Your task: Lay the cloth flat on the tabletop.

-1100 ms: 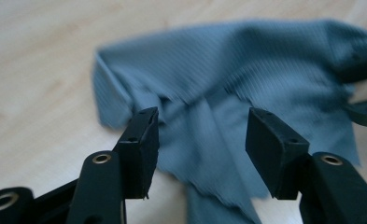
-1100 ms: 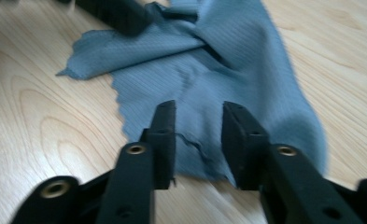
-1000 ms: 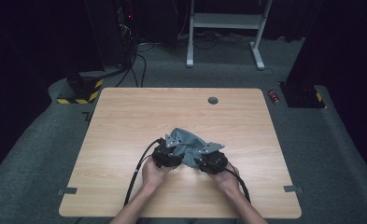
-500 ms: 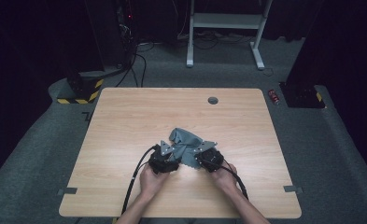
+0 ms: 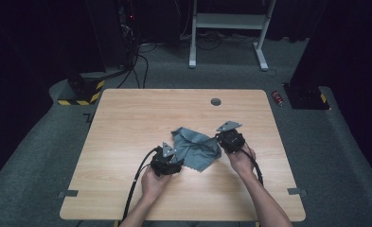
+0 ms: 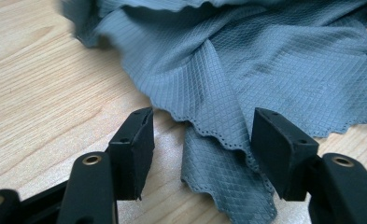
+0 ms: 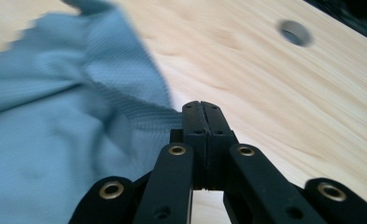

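A grey-blue cloth (image 5: 198, 150) with a scalloped edge lies crumpled on the wooden table (image 5: 150, 113), between the two hand-held grippers. My left gripper (image 5: 175, 159) sits at the cloth's near left edge. In the left gripper view it (image 6: 202, 135) is open, and a folded corner of the cloth (image 6: 228, 84) lies on the table between the jaws. My right gripper (image 5: 220, 142) is at the cloth's right corner. The right gripper view shows it (image 7: 202, 109) shut, with the cloth's edge (image 7: 78, 121) running into the closed jaws.
A round cable hole (image 5: 216, 101) sits near the table's far edge and shows as a cable hole (image 7: 293, 31) in the right gripper view. On the floor beyond are a yellow-black striped block (image 5: 82, 92), a small red item (image 5: 278, 98) and a white desk frame (image 5: 231, 28).
My right gripper has moved right and farther up the table, drawing the cloth's corner with it and spreading the cloth. The left gripper has stayed nearly in place.
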`<state>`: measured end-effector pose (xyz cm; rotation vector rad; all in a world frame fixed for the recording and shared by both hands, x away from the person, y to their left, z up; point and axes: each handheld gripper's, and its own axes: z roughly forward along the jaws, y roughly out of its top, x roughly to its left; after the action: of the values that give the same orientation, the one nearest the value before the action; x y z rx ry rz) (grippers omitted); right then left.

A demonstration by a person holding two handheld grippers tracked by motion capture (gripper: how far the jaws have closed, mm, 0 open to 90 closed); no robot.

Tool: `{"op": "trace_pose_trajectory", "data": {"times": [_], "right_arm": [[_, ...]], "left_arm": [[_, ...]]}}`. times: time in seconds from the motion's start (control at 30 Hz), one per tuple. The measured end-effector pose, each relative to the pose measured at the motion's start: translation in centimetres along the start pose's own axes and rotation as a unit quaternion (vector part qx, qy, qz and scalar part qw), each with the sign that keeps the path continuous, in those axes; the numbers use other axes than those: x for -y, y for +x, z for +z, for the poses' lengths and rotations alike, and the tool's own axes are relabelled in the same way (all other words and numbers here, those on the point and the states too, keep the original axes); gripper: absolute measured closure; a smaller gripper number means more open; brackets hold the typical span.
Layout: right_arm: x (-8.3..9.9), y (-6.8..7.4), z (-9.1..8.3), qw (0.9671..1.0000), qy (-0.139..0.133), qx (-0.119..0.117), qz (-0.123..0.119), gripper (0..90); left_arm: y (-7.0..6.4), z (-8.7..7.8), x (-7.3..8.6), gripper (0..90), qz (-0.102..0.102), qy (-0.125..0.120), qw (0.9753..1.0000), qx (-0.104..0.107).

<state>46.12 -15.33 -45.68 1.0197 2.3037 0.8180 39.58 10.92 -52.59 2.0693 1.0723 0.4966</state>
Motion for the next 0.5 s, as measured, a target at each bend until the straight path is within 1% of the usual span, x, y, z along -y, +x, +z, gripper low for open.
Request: {"op": "trace_pose_trajectory", "data": {"times": [0.07,0.1,0.13,0.17,0.23,0.3,0.33,0.37,0.4,0.43,0.47,0.5], "right_arm": [[-0.1,-1.0,0.3,0.9999,0.005,0.014,0.008,90.0],[0.0,-1.8,0.6,0.9996,0.006,0.022,0.016,90.0],[0.0,-2.2,1.0,0.9992,0.015,0.028,0.024,90.0],[0.1,-2.6,1.5,0.9989,0.019,0.035,0.026,90.0],[0.4,-3.4,2.5,0.9976,0.031,0.043,0.044,90.0],[0.8,-3.9,3.5,0.9961,0.045,0.044,0.062,89.7],[1.0,-3.9,3.7,0.9957,0.048,0.042,0.067,89.3],[1.1,-3.9,3.8,0.9958,0.047,0.039,0.069,86.6],[1.2,-3.7,3.7,0.996,0.041,0.033,0.072,81.8],[1.2,-3.4,3.2,0.9962,0.027,0.025,0.079,79.6],[1.2,-3.0,2.7,0.9967,0.016,0.02,0.077,78.4],[1.2,-2.4,2.0,0.9976,0.002,0.014,0.068,77.6]], "left_arm": [[0.0,0.0,0.0,40.1,0.0,0.0,1.0,0.0],[0.0,0.0,0.0,40.1,0.0,0.0,1.0,0.0],[0.0,0.0,0.0,40.1,0.0,0.0,1.0,0.0],[0.0,0.0,0.0,40.2,0.0,0.0,1.0,0.0],[0.0,0.0,0.0,40.6,0.001,-0.001,1.0,0.001],[0.0,0.0,0.0,42.7,0.003,-0.002,1.0,0.004],[0.0,-0.1,0.0,44.2,0.005,-0.003,1.0,0.006],[-0.1,-0.1,0.1,45.4,0.004,-0.004,1.0,0.008],[-0.1,-0.1,0.1,46.7,0.005,-0.004,0.9999,0.009],[-0.1,-0.1,0.1,48.3,0.006,-0.005,0.9999,0.009],[0.0,-0.2,0.1,49.6,0.009,-0.005,0.9999,0.009],[0.0,-0.2,0.1,51.3,0.008,-0.006,0.9999,0.01]]}}
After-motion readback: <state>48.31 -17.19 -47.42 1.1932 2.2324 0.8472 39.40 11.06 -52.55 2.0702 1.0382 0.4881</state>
